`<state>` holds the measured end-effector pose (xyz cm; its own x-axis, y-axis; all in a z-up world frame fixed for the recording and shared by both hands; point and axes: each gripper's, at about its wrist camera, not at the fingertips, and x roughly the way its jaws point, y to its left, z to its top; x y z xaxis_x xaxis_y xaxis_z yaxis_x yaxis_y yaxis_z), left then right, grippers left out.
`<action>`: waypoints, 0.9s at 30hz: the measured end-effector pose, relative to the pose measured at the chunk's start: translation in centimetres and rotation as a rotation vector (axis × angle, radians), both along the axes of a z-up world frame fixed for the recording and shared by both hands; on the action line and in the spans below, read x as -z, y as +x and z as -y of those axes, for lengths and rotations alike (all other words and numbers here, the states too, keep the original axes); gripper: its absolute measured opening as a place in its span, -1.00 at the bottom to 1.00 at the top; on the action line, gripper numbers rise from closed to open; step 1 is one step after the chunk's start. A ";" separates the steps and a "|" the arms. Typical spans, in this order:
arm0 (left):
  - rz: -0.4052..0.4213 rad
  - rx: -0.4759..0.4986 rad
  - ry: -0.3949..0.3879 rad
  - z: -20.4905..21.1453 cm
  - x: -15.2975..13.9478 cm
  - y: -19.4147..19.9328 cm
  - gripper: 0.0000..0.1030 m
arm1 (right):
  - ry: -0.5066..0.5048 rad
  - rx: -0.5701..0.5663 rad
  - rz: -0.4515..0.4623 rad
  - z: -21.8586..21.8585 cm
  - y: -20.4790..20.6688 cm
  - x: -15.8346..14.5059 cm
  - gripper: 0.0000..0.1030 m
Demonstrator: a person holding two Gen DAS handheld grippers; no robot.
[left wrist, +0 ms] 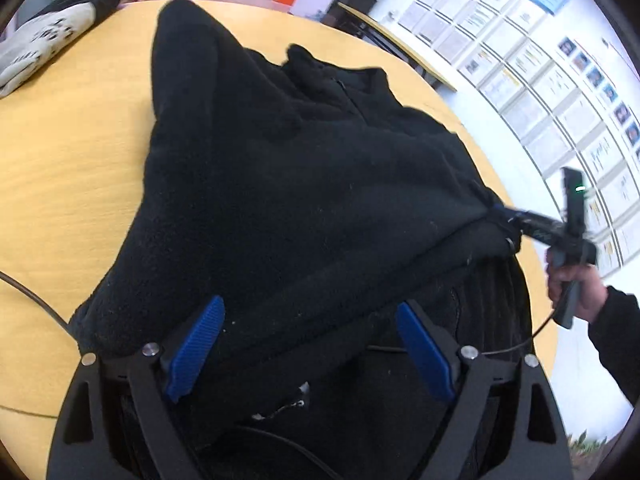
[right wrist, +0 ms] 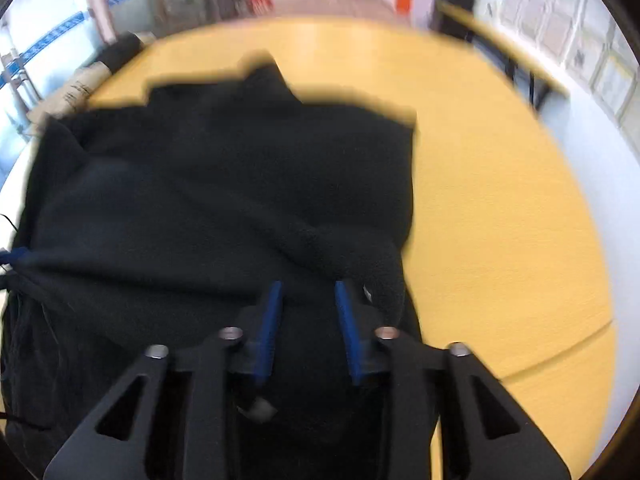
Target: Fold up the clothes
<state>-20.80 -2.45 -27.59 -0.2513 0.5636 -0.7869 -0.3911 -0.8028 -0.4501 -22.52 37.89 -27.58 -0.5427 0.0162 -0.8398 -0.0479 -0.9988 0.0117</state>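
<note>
A black fleece jacket (left wrist: 300, 180) lies in a heap on the round yellow table (left wrist: 60, 140), one part peaked up toward the far side. My left gripper (left wrist: 310, 344) hangs over its near edge with the blue pads wide apart; the fleece is below them and not pinched. At the right, a hand (left wrist: 576, 292) holds my right gripper (left wrist: 508, 224), whose tips are at the fleece's raised corner. In the right wrist view, which is blurred, the right gripper (right wrist: 310, 320) has its pads apart over the fleece (right wrist: 200, 200), with a sleeve end draped beside the right finger.
A white and black garment (left wrist: 40, 44) lies at the table's far left edge. A thin dark cable (left wrist: 36, 300) runs over the table at the left. Bare yellow table top (right wrist: 500, 220) stretches right of the fleece. A second table (left wrist: 400, 44) and a wall of papers stand behind.
</note>
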 end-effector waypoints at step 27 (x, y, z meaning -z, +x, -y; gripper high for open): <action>-0.064 -0.114 -0.010 5.8 -10.1 0.5 0.64 | -0.153 0.118 -0.168 -3.4 11.4 -6.4 0.58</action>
<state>-20.30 -8.20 -17.46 -0.3631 0.5209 -0.7726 -0.3251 -0.8479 -0.4188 -11.07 41.33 -21.21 -0.6770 -0.0322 -0.7353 -0.1490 -0.9724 0.1797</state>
